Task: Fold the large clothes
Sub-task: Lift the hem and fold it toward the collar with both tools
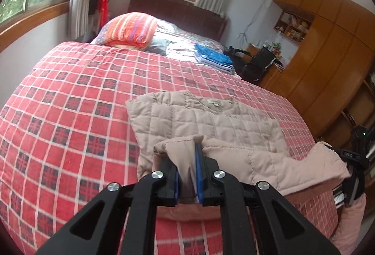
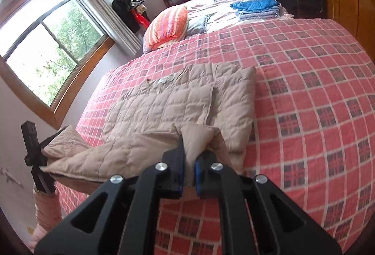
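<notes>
A beige quilted jacket [image 1: 206, 119] lies on the red checked bedspread [image 1: 77, 100], its collar end far from me. My left gripper [image 1: 188, 175] is shut on the jacket's near hem at one corner, cloth bunched between the blue pads. In the right wrist view the same jacket [image 2: 178, 102] spreads ahead, and my right gripper [image 2: 190, 168] is shut on the hem's other corner. The hem is lifted off the bed and stretched between the two grippers. Each view shows the other gripper at its edge: the right gripper [image 1: 356, 161], the left gripper [image 2: 35, 161].
An orange striped pillow [image 1: 131, 30] and a stack of folded blue clothes [image 1: 213, 57] lie near the dark headboard [image 1: 178, 11]. Wooden wardrobes [image 1: 328, 56] and a chair [image 1: 257, 65] stand beside the bed. Windows line the far walls. Bare bedspread [image 2: 316, 91] stretches around the jacket.
</notes>
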The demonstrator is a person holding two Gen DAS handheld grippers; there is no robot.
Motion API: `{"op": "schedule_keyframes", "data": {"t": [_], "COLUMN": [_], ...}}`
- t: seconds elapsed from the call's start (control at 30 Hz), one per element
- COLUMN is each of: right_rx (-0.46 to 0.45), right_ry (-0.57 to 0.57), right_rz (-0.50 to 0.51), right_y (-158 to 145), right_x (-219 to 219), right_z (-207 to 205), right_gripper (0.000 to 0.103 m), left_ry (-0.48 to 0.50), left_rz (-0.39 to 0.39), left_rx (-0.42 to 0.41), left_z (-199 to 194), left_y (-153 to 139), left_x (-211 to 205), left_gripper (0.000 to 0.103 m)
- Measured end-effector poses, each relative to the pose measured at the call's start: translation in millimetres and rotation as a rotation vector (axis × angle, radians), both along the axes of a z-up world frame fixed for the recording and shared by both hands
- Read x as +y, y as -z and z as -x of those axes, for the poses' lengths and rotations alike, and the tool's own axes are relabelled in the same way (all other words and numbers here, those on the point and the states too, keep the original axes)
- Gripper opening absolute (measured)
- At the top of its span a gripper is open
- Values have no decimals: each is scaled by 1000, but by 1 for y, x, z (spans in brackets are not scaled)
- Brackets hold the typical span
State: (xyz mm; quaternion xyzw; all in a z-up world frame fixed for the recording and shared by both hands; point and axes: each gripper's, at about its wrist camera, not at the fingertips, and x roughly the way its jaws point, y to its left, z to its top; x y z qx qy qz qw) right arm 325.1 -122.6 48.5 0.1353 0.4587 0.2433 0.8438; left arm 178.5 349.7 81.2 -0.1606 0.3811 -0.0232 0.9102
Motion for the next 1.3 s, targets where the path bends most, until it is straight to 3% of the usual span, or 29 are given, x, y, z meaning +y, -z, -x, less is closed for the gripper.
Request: {"op": "schedule_keyframes", "data": {"t": [0.2,0.47,0.67,0.87,0.97,1.03,1.07,1.17,1.27,1.3], "right_rx": [85,197,260,267,235,190,165,111,86,81], "right_ry": [48,96,121,129,117,133,148,115,80,67], "right_rz": [-8,-14,-35,-51,-87,-89,-78,-74,-26,6], "right_y": [26,75,103,111,102,88,80,60,53,52], "right_x": [9,19,17,15,13,6,4,0,4,8], "right_z": [-73,-132,-151,-152,-148,-140,-137,-121,-108,-104], "right_gripper": [6,6,6,7,22,77,84,79,76,75], "left_ry": [-89,-142,-159,-150,-149,-145,-146,-126,-129,-127], "left_rz": [34,70,109,105,139,201,233,315,259,244], "left_rx": [70,172,235,250,255,257,258,237,182,167], "left_z": [-70,-129,-151,-155,-155,-151,-148,-135,-114,-107], "left_y": [35,87,117,126,124,120,117,106,87,82], "left_x": [24,41,52,52,56,62,65,73,76,78], "left_gripper": [11,11,11,11,14,17,22,34,52,54]}}
